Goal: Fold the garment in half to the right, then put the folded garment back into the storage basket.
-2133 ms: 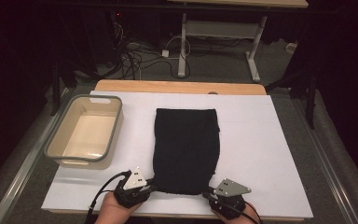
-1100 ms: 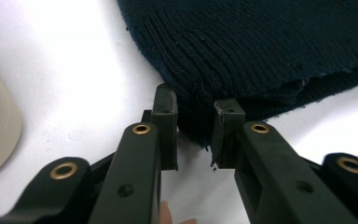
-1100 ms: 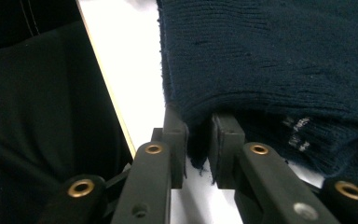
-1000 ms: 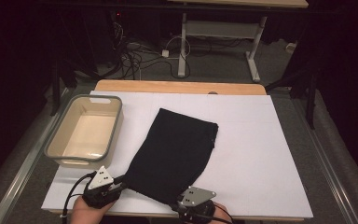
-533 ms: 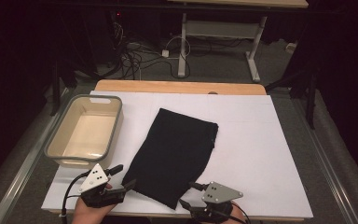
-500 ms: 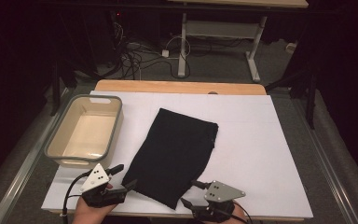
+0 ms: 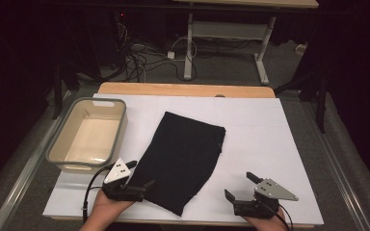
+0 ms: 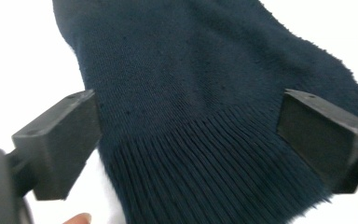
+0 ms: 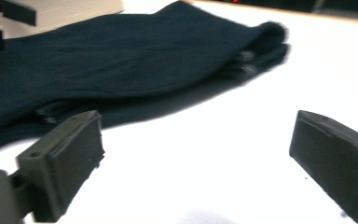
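A black knitted garment (image 7: 183, 156) lies folded and slanted on the white table top (image 7: 270, 144). My left gripper (image 7: 141, 174) is at its near left edge. In the left gripper view the ribbed hem (image 8: 205, 168) lies between the wide-apart jaws of the left gripper (image 8: 189, 135), and the pads do not touch it. My right gripper (image 7: 239, 186) stands to the right of the garment, over bare table. In the right gripper view nothing is between the jaws of the right gripper (image 9: 196, 154), and the garment (image 9: 135, 60) lies beyond, to the left. Both grippers' jaws have just been opening.
A beige basin (image 7: 120, 130) with a grey rim stands at the table's left, empty inside. A wooden strip (image 7: 188, 89) runs along the far edge. Beyond it are cables and another table's legs (image 7: 189, 48) on the floor. Bare white surface spreads right of the garment.
The garment was swung from straight to slanted. Both grippers then opened and let go of its near edge. My right gripper has moved right, off the cloth; the left shifted slightly.
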The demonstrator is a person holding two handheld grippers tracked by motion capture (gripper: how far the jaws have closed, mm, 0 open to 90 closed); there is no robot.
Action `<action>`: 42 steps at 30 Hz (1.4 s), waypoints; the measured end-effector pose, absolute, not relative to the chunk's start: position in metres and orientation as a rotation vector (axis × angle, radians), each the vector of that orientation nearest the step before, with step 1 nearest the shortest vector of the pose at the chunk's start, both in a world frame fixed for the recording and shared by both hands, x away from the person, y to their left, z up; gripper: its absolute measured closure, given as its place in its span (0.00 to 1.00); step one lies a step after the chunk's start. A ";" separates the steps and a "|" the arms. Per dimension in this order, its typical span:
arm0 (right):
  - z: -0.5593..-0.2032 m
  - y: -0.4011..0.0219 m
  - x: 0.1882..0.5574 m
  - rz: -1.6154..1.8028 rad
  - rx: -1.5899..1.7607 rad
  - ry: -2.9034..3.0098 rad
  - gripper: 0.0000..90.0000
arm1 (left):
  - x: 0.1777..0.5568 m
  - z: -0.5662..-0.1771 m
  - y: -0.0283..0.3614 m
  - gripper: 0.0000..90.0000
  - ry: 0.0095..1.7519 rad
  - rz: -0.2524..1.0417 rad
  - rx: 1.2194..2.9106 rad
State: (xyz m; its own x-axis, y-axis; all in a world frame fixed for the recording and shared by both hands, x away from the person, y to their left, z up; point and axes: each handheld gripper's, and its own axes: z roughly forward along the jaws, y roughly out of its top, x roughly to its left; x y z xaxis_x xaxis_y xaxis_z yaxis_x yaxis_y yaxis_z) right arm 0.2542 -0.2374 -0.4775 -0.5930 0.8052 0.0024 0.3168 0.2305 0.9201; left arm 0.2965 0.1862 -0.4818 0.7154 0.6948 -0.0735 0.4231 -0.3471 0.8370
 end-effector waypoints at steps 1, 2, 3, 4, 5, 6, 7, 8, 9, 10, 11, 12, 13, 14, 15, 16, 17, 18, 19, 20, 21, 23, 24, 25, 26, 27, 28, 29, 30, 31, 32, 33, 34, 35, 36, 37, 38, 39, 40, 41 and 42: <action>-0.477 -0.242 0.253 1.336 1.038 2.007 0.00 | 0.301 -0.482 0.184 0.00 0.863 0.364 2.006; -0.478 -0.247 0.251 1.336 1.052 1.985 0.00 | 0.304 -0.483 0.183 0.00 0.865 0.373 2.011; -0.478 -0.252 0.249 1.333 1.066 1.966 0.00 | 0.307 -0.484 0.181 0.00 0.869 0.381 2.019; -0.478 -0.255 0.248 1.324 1.078 1.954 0.00 | 0.310 -0.485 0.180 0.00 0.870 0.384 2.020; -0.479 -0.259 0.247 1.315 1.092 1.938 0.00 | 0.312 -0.485 0.179 0.00 0.869 0.386 2.015; -0.479 -0.261 0.246 1.306 1.104 1.925 0.00 | 0.312 -0.485 0.179 0.00 0.869 0.386 2.015; -0.479 -0.263 0.245 1.302 1.115 1.917 0.00 | 0.315 -0.488 0.178 0.00 0.871 0.384 2.011; -0.479 -0.265 0.246 1.311 1.122 1.906 0.00 | 0.317 -0.489 0.178 0.00 0.874 0.381 2.020; -0.478 -0.266 0.246 1.326 1.129 1.894 0.00 | 0.317 -0.490 0.178 0.00 0.876 0.378 2.027; -0.477 -0.266 0.247 1.340 1.132 1.886 0.00 | 0.316 -0.490 0.177 0.00 0.873 0.384 2.029; -0.475 -0.265 0.249 1.340 1.124 1.883 0.00 | 0.315 -0.490 0.177 0.00 0.867 0.391 2.034; -0.474 -0.264 0.250 1.340 1.121 1.880 0.00 | 0.315 -0.490 0.176 0.00 0.868 0.395 2.041; -0.472 -0.263 0.252 1.345 1.122 1.872 0.00 | 0.315 -0.491 0.174 0.00 0.867 0.398 2.051; -0.471 -0.262 0.253 1.351 1.115 1.862 0.00 | 0.315 -0.491 0.173 0.00 0.870 0.400 2.057; -0.470 -0.261 0.254 1.351 1.111 1.860 0.00 | 0.316 -0.492 0.173 0.00 0.878 0.395 2.062; -0.468 -0.260 0.257 1.351 1.109 1.855 0.00 | 0.317 -0.492 0.173 0.00 0.886 0.388 2.062; -0.467 -0.259 0.261 1.352 1.105 1.853 0.00 | 0.318 -0.492 0.174 0.00 0.894 0.382 2.059; -0.466 -0.258 0.265 1.350 1.099 1.854 0.00 | 0.318 -0.492 0.174 0.00 0.902 0.375 2.056; -0.465 -0.258 0.271 1.343 1.098 1.858 0.00 | 0.319 -0.492 0.174 0.00 0.904 0.372 2.055; -0.464 -0.258 0.278 1.331 1.093 1.862 0.00 | 0.319 -0.492 0.174 0.00 0.904 0.372 2.056; -0.464 -0.258 0.282 1.326 1.094 1.864 0.00 | 0.318 -0.492 0.174 0.00 0.902 0.376 2.059; -0.464 -0.258 0.291 1.332 1.093 1.847 0.00 | 0.318 -0.492 0.174 0.00 0.899 0.386 2.059; -0.465 -0.258 0.292 1.342 1.096 1.836 0.00 | 0.317 -0.492 0.174 0.00 0.901 0.388 2.059; -0.467 -0.258 0.293 1.353 1.096 1.825 0.00 | 0.318 -0.492 0.175 0.00 0.905 0.385 2.060; -0.469 -0.257 0.293 1.354 1.093 1.838 0.00 | 0.318 -0.492 0.175 0.00 0.911 0.383 2.060; -0.469 -0.256 0.293 1.347 1.083 1.851 0.00 | 0.318 -0.492 0.175 0.00 0.915 0.381 2.061; -0.470 -0.256 0.292 1.340 1.079 1.859 0.00 | 0.318 -0.491 0.175 0.00 0.923 0.375 2.069; -0.471 -0.256 0.290 1.349 1.076 1.860 0.00 | 0.319 -0.490 0.174 0.00 0.936 0.364 2.077; -0.473 -0.257 0.287 1.350 1.078 1.861 0.00 | 0.318 -0.489 0.174 0.00 0.948 0.354 2.094; -0.474 -0.257 0.285 1.343 1.073 1.867 0.00 | 0.316 -0.487 0.175 0.00 0.954 0.351 2.105; -0.474 -0.258 0.284 1.340 1.071 1.873 0.00 | 0.314 -0.485 0.175 0.00 0.955 0.346 2.115; -0.475 -0.258 0.283 1.341 1.069 1.874 0.00 | 0.311 -0.481 0.176 0.01 0.955 0.342 2.119; -0.475 -0.259 0.281 1.344 1.075 1.871 0.00 | 0.309 -0.478 0.177 0.01 0.959 0.342 2.125; -0.475 -0.260 0.280 1.352 1.084 1.867 0.00 | 0.307 -0.476 0.178 0.03 0.964 0.338 2.127; -0.475 -0.260 0.280 1.358 1.090 1.865 0.00 | 0.305 -0.472 0.181 0.04 0.966 0.337 2.134; -0.474 -0.259 0.280 1.362 1.091 1.868 0.00 | 0.303 -0.471 0.184 0.07 0.976 0.334 2.129; -0.474 -0.258 0.281 1.363 1.081 1.869 0.00 | 0.302 -0.471 0.186 0.12 0.981 0.327 2.122; -0.473 -0.257 0.281 1.364 1.078 1.871 0.00 | 0.300 -0.472 0.189 0.16 0.990 0.313 2.109; -0.473 -0.254 0.282 1.369 1.073 1.874 0.00 | 0.298 -0.473 0.191 0.19 0.996 0.306 2.115; -0.473 -0.252 0.284 1.370 1.068 1.879 0.00 | 0.297 -0.475 0.192 0.23 0.995 0.304 2.130; -0.473 -0.249 0.285 1.372 1.061 1.887 0.00 | 0.295 -0.476 0.194 0.25 0.995 0.306 2.134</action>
